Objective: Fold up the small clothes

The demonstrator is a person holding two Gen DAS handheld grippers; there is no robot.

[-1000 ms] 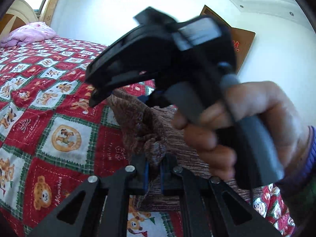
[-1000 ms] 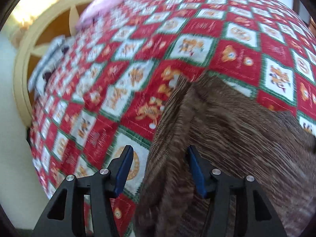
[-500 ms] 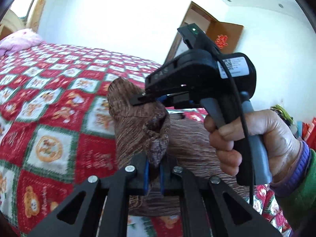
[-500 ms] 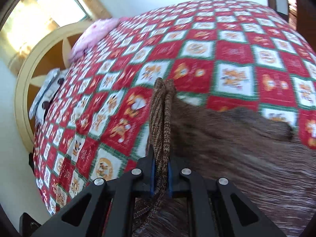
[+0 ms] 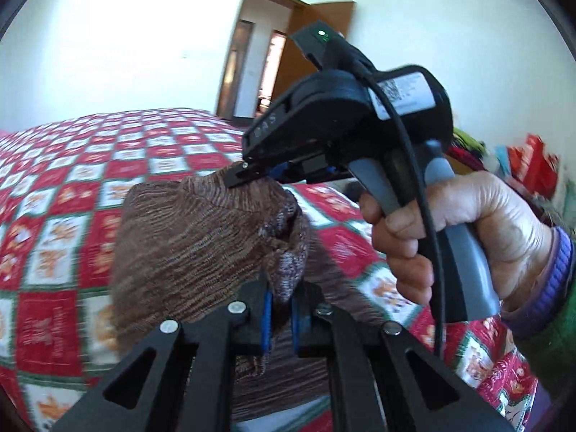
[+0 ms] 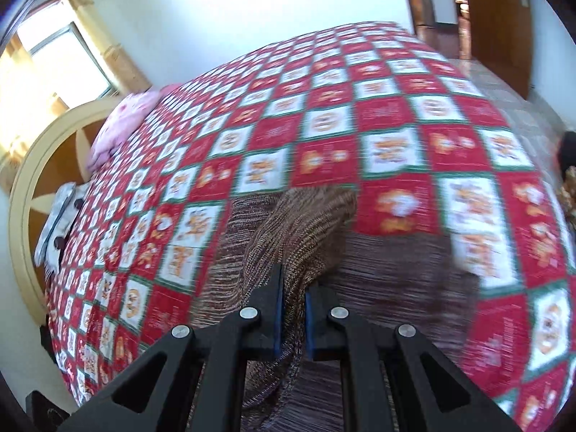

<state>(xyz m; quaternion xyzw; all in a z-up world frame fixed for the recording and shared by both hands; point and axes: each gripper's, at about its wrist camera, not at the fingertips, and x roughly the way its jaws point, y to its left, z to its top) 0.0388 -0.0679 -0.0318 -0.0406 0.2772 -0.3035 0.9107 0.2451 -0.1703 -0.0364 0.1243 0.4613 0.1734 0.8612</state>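
white walls (image 5: 108, 54), open wooden door (image 5: 316, 28), sunlit window (image 6: 54, 68), bed's round headboard (image 6: 32, 151).

right gripper (image 5: 252, 176): black body, grey handle, white label, green light, black cable | left gripper (image 5: 280, 318): black arms, silver screws, blue pads | right hand (image 5: 464, 237): purple cuff, green sleeve

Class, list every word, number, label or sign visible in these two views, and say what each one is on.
Raised letters on the right gripper: too blurred to read.
White sticker with a printed code on that gripper's body: too small to read.
Wording in the red squares of the bedspread: too blurred to read.
No other text shows in either view.
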